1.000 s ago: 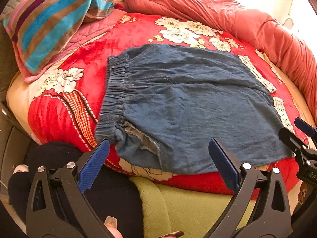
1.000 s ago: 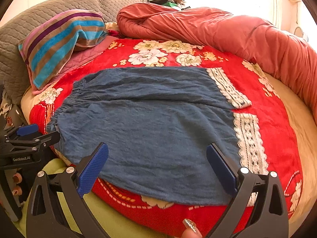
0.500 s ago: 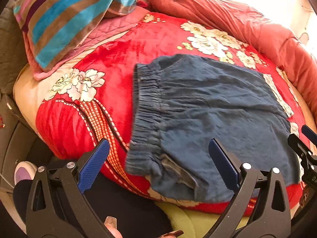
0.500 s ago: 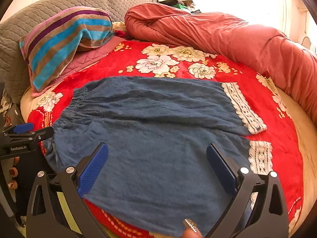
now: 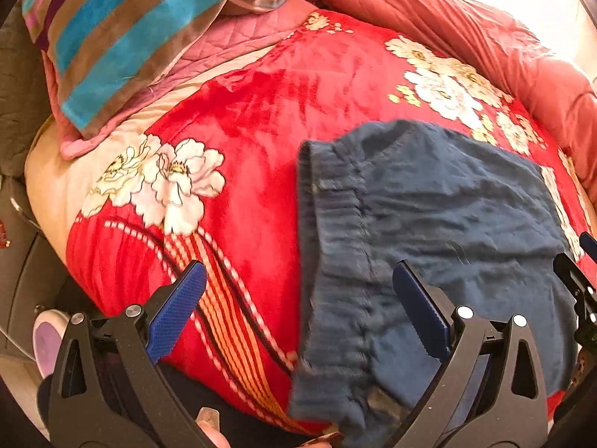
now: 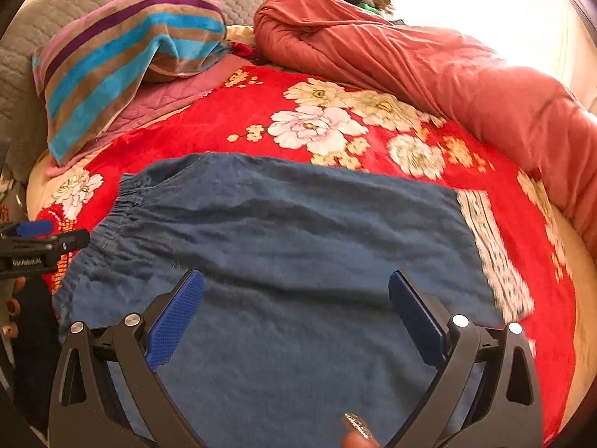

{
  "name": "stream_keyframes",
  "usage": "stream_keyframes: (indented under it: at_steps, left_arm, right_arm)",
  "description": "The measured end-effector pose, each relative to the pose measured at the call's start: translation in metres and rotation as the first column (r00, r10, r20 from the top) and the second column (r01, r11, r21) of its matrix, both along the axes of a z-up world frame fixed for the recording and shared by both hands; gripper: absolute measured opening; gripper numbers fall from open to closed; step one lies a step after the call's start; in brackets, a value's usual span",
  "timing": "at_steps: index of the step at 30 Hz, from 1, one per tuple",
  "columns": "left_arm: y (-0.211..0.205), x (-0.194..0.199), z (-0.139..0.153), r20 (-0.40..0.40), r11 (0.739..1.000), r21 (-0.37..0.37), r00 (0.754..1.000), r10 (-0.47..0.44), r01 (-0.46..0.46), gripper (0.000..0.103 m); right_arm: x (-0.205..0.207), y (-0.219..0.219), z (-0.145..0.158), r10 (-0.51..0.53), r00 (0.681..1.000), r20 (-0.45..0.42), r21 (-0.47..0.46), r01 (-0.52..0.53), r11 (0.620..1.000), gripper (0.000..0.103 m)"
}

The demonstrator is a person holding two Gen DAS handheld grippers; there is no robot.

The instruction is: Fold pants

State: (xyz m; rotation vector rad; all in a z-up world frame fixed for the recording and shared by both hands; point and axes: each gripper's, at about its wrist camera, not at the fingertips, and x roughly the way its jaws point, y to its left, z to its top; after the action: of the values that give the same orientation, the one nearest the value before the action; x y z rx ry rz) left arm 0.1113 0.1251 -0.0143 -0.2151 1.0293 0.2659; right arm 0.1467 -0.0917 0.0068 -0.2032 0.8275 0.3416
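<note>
Blue denim pants (image 6: 291, 246) with an elastic waistband (image 5: 335, 246) and white lace cuffs (image 6: 492, 246) lie flat on a red floral blanket (image 6: 335, 112). My left gripper (image 5: 298, 287) is open and empty, hovering over the waistband's near corner. It also shows in the right wrist view (image 6: 41, 242) at the left edge. My right gripper (image 6: 296, 291) is open and empty above the middle of the pants; its tip shows at the right edge of the left wrist view (image 5: 582, 276).
A striped pillow (image 6: 123, 59) lies at the back left on a pink quilted pad (image 6: 168, 97). A rolled red duvet (image 6: 447, 74) runs along the back and right. A grey headboard (image 6: 74, 7) stands behind. The bed edge drops off near me.
Both grippers have moved forward and lower over the bed. The left one shifted left toward the waistband; the right one now hangs over the pants' middle. Both stayed open.
</note>
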Motion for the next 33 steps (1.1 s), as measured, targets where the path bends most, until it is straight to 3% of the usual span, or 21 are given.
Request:
stream_keyframes:
  at_steps: [11, 17, 23, 29, 31, 32, 33]
  left_arm:
    - [0.025, 0.048, -0.005, 0.005, 0.998, -0.054, 0.999, -0.033, 0.033, 0.094]
    - [0.024, 0.075, -0.011, 0.003, 0.997, 0.014, 0.997, -0.073, 0.073, 0.094]
    - [0.015, 0.098, -0.017, -0.001, 0.988, 0.086, 0.992, -0.128, 0.128, 0.094]
    - [0.01, 0.108, -0.031, -0.024, 0.979, 0.098, 0.984, -0.176, 0.177, 0.094]
    - [0.008, 0.11, -0.036, -0.034, 0.978, 0.11, 0.984, -0.172, 0.175, 0.089]
    - [0.009, 0.11, -0.038, -0.028, 0.979, 0.096, 0.984, -0.178, 0.179, 0.078]
    - [0.009, 0.11, -0.039, -0.019, 0.98, 0.079, 0.983, -0.184, 0.185, 0.061]
  right_arm:
    - [0.074, 0.031, -0.009, 0.081, 0.996, -0.033, -0.043, -0.083, 0.996, 0.099]
    - [0.109, 0.051, -0.02, 0.162, 0.985, -0.055, -0.109, -0.167, 0.98, 0.099]
    - [0.145, 0.069, -0.043, 0.246, 0.959, -0.139, -0.144, -0.266, 0.953, 0.099]
    - [0.163, 0.08, -0.056, 0.288, 0.942, -0.17, -0.167, -0.316, 0.934, 0.099]
    - [0.167, 0.083, -0.057, 0.308, 0.935, -0.174, -0.165, -0.336, 0.927, 0.099]
    - [0.168, 0.084, -0.058, 0.317, 0.932, -0.176, -0.165, -0.345, 0.924, 0.099]
    - [0.169, 0.085, -0.059, 0.329, 0.928, -0.175, -0.166, -0.357, 0.919, 0.099]
